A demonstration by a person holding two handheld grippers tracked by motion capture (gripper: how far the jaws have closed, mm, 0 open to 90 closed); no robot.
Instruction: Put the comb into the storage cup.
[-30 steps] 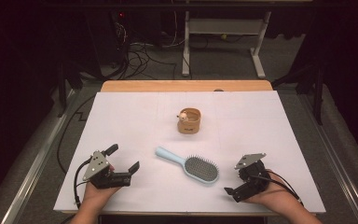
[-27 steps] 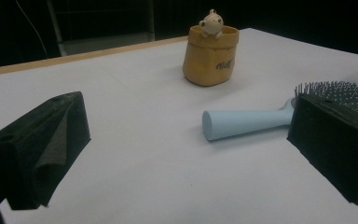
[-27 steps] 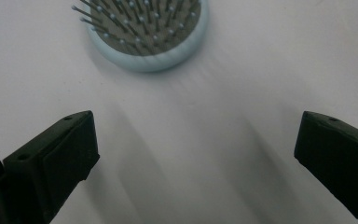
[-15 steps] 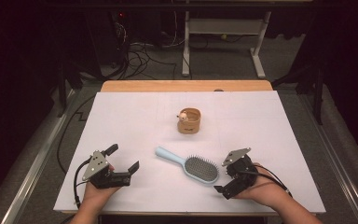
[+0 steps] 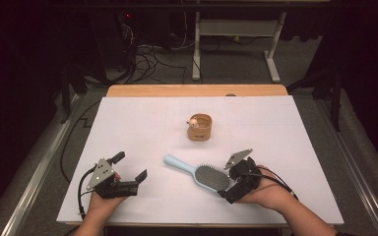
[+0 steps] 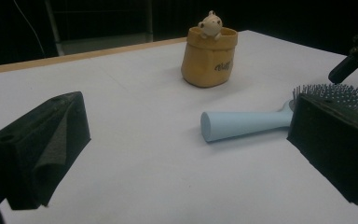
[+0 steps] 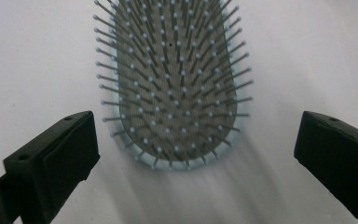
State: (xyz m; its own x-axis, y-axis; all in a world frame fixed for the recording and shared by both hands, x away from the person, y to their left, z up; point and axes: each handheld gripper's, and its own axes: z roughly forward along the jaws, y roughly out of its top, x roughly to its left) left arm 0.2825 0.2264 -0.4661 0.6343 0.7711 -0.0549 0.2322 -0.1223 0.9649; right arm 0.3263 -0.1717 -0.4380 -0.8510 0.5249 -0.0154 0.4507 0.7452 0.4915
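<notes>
A light blue plastic paddle hairbrush [image 5: 197, 171] with a grey bristle pad lies flat, bristles up, on the white sheet covering the worktop [image 5: 142, 123], its handle angled away to the far left. In the right hand-held gripper view the handle is cut off by the top edge, and the brush head [image 7: 175, 84] sits between and just beyond the two spread black jaws, touching neither. The right hand-held gripper [image 5: 232, 184] stands open just beside the rounded end of the brush head; half a second ago it was a little farther from the brush, a second ago clearly apart from it. In the left hand-held gripper view the brush head is partly hidden behind one black jaw. Beyond the brush, well apart, stands a small tan paper-look pot [image 5: 200, 128] with a little cream bear figure [image 6: 211, 24] at its rim; its printed word is too small to read. Well to the left of the brush, the left hand-held gripper [image 5: 129, 166] rests open, unmoved.
</notes>
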